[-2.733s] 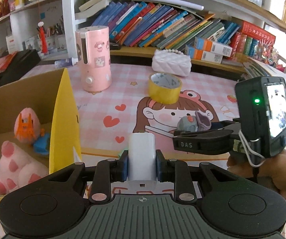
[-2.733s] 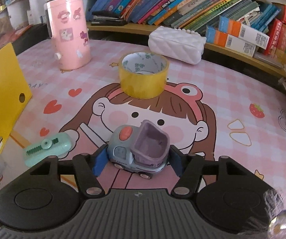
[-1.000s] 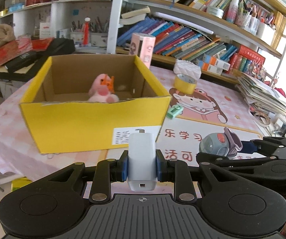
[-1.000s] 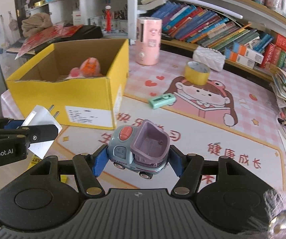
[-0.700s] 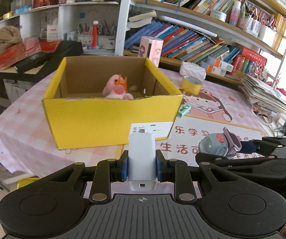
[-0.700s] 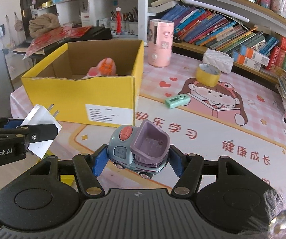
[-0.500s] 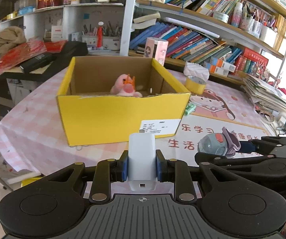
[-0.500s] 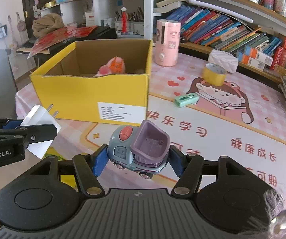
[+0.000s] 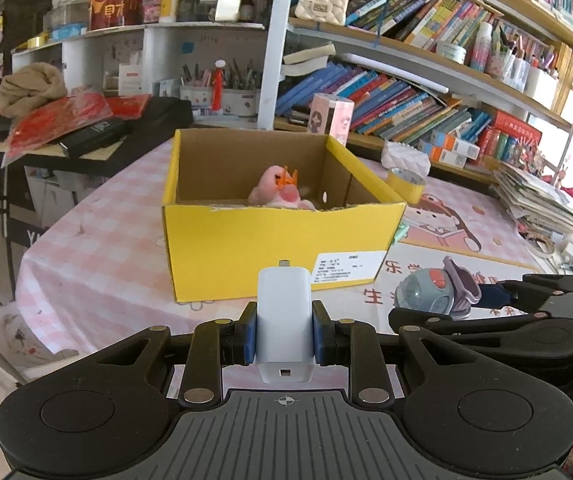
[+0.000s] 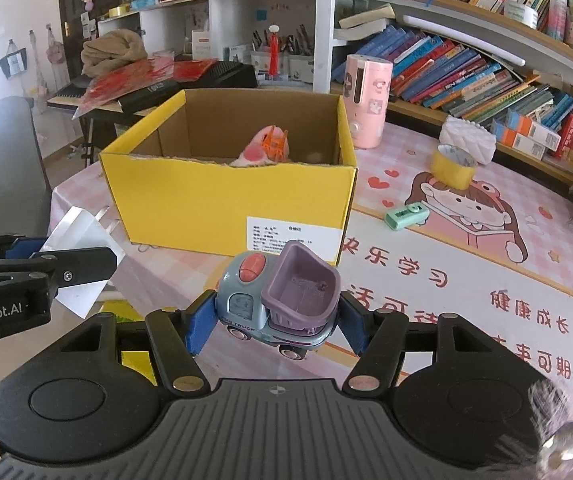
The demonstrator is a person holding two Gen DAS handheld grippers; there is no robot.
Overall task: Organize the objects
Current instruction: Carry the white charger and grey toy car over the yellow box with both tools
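Toy truck (image 10: 276,304) held between right gripper (image 10: 276,320) fingers, white charger (image 9: 284,312) clamped in left gripper (image 9: 284,336). Both have backed off past the desk's near edge; yellow box (image 9: 270,240) now fully in view. Drop-off likely next.

The yellow box (image 10: 226,200) stands open-topped, its near wall facing both grippers.

White charger (image 9: 284,312): upright, clamped between jaws. Grey-purple toy truck (image 10: 282,300): held, tilted. Yellow box (image 10: 230,196): open, contains pink plush (image 10: 264,150).
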